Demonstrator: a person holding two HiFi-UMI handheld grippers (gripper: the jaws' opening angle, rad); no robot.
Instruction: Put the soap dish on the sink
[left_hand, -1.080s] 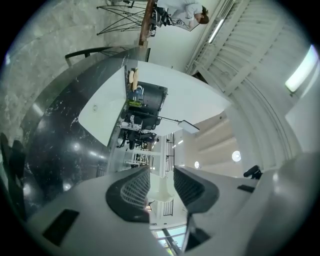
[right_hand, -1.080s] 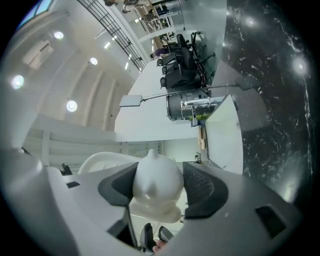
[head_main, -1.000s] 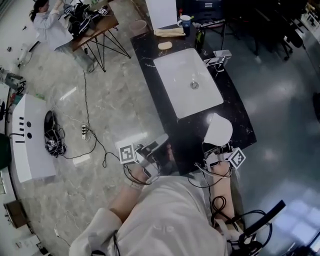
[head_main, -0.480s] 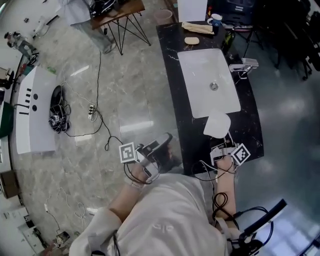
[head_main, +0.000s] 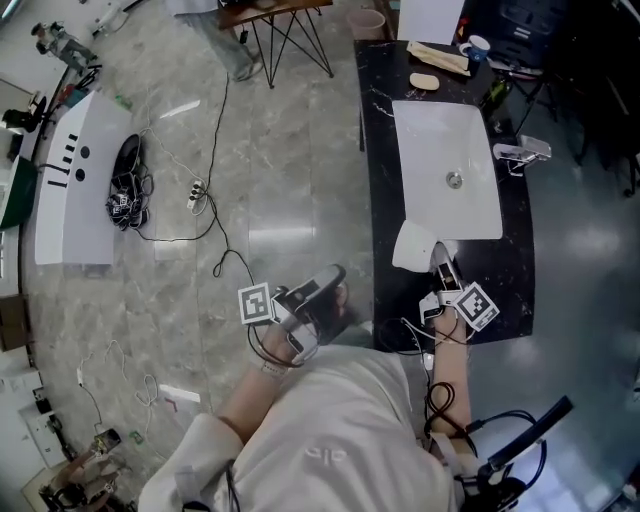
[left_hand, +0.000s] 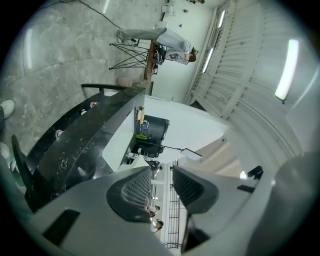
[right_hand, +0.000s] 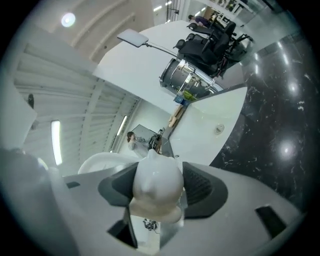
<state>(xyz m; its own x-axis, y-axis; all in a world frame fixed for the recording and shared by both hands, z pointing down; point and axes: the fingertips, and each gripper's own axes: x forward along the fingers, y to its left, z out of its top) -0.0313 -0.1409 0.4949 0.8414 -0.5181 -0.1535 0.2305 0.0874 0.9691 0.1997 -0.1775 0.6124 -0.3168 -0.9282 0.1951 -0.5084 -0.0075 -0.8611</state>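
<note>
Right gripper (right_hand: 157, 189): fingers clamped on the white soap dish (head_main: 412, 246), just beside the sink (head_main: 440, 135) at its near corner. Left gripper (left_hand: 161, 181): fingers apart, nothing between them, well apart from the sink.

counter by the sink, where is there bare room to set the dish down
Bare: the strip of counter left of the sink, and the near end to the right of the dish held in the right gripper. Crowded: the far end, with soap, cloth, mug and bottle. The faucet takes the right side.

Soap dish (right_hand: 156, 182) bowl largely hidden behind right gripper (right_hand: 159, 187). Items (head_main: 425, 80) at tabletop (head_main: 378, 150) far end too small to identify.
</note>
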